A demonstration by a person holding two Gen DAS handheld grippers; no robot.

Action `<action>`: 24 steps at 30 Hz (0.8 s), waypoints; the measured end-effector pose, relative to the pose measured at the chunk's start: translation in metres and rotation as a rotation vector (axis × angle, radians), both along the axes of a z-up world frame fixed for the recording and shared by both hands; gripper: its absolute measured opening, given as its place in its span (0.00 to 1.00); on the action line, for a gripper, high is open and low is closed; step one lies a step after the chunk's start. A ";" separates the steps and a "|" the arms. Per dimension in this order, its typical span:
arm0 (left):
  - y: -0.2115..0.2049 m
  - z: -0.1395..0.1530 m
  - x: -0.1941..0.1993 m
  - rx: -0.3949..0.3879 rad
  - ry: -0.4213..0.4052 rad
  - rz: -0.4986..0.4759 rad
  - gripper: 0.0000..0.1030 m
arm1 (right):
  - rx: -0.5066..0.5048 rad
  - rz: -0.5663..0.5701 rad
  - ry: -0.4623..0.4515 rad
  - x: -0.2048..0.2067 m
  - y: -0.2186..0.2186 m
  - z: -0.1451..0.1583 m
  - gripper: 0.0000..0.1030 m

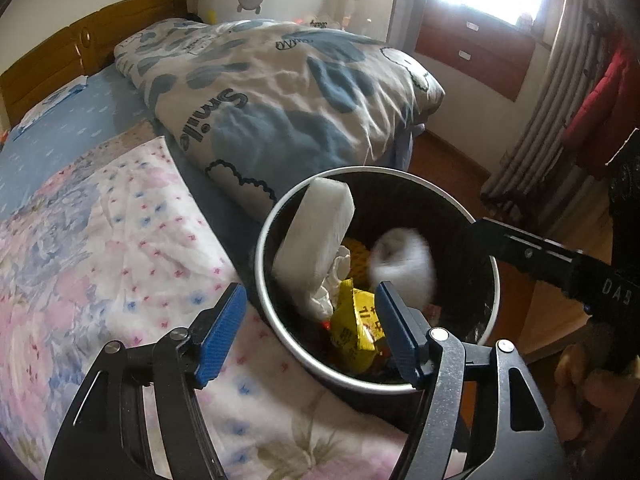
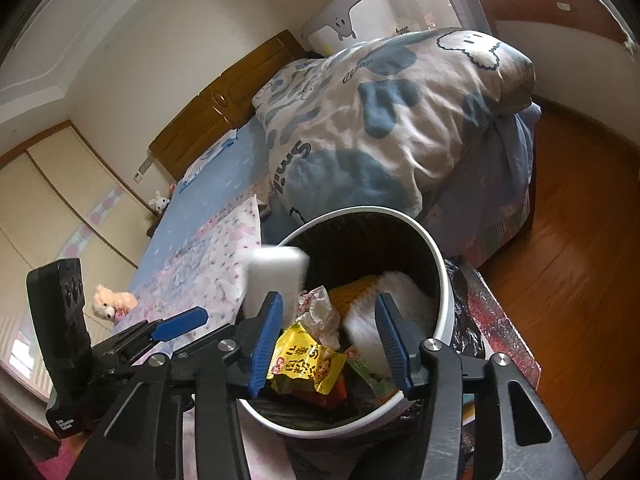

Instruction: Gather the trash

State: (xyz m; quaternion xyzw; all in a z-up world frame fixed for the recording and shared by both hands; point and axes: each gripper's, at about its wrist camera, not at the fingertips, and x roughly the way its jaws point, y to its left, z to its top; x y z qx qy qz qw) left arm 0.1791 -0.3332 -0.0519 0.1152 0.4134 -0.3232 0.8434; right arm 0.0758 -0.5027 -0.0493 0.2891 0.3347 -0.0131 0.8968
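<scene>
Both hand-held grippers, left [image 1: 310, 330] and right [image 2: 328, 346], stood apart, empty; white pack [image 1: 314, 236], seemingly rim-propped in bin [image 1: 494, 280], could tip out.

A: What lettering can be read on the bed?
B: "Smile" is printed in dark letters on the blue-and-cream quilt [image 1: 280, 92].
A: And in the bin?
B: Red Chinese characters are seen on the yellow snack wrapper [image 2: 310, 362]; they cannot be made out. White letters "DA" are carried by the black tool [image 1: 560, 264].
</scene>
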 end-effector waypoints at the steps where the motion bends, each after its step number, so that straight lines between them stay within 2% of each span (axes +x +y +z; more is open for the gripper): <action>1: 0.005 0.001 -0.003 -0.006 -0.003 0.006 0.66 | 0.001 -0.003 -0.005 -0.001 -0.001 0.001 0.54; 5: 0.028 0.004 -0.014 -0.034 -0.012 0.048 0.66 | -0.005 -0.027 -0.042 -0.014 0.005 0.011 0.60; 9: 0.054 0.011 -0.033 -0.079 -0.041 0.091 0.66 | -0.033 -0.043 -0.079 -0.028 0.021 0.019 0.75; 13: 0.083 0.023 -0.049 -0.128 -0.080 0.148 0.67 | -0.075 -0.040 -0.099 -0.038 0.044 0.026 0.77; 15: 0.101 0.032 -0.059 -0.156 -0.113 0.174 0.71 | -0.100 -0.036 -0.117 -0.044 0.057 0.033 0.80; 18: 0.126 0.048 -0.077 -0.193 -0.191 0.223 0.81 | -0.154 -0.040 -0.154 -0.053 0.077 0.046 0.91; 21: 0.147 0.062 -0.090 -0.219 -0.259 0.262 0.90 | -0.214 -0.047 -0.198 -0.063 0.096 0.061 0.94; 24: 0.167 0.079 -0.104 -0.243 -0.336 0.299 0.94 | -0.295 -0.053 -0.240 -0.070 0.114 0.079 0.97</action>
